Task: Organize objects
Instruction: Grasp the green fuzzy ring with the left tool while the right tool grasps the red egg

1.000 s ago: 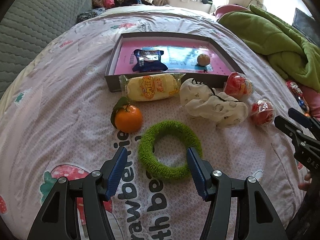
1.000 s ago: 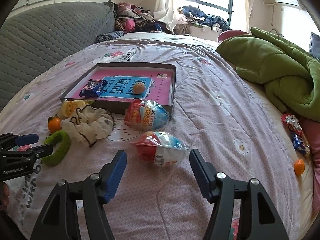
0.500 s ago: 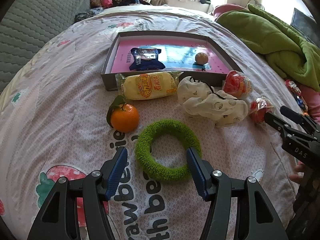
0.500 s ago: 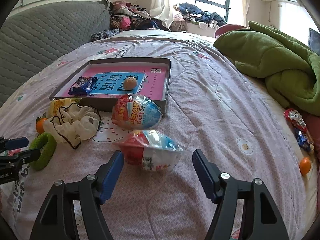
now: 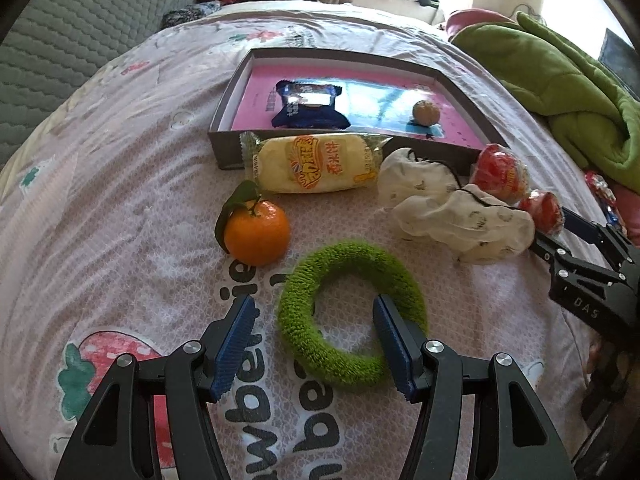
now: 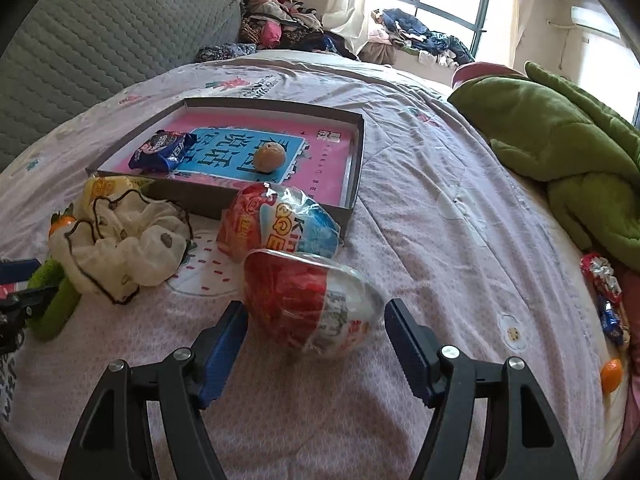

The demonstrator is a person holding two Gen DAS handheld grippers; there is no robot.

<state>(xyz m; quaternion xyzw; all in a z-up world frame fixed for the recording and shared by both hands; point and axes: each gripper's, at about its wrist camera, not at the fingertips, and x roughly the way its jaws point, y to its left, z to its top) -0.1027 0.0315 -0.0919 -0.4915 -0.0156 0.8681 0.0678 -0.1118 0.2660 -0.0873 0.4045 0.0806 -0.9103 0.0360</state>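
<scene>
A grey box (image 5: 224, 148) with a pink floor lies on the bed; it holds a blue snack packet (image 5: 308, 106) and a small brown ball (image 5: 426, 112). In front of it lie a yellow cake packet (image 5: 316, 164), an orange (image 5: 256, 232), a green fuzzy ring (image 5: 352, 316), a white scrunchie (image 5: 452, 212) and two wrapped chocolate eggs (image 6: 308, 304) (image 6: 280, 222). My left gripper (image 5: 314, 344) is open, its jaws astride the near left side of the ring. My right gripper (image 6: 316, 338) is open, its jaws on either side of the nearer egg.
A green blanket (image 6: 560, 152) is heaped at the right. Small sweets (image 6: 604, 284) and a small orange (image 6: 612, 374) lie by the bed's right edge. A grey quilted headboard (image 6: 100, 48) stands at the left; clothes are piled at the far end.
My right gripper has moved forward so the nearer egg now sits between its jaws. My left gripper has shifted left, its right finger now inside the ring.
</scene>
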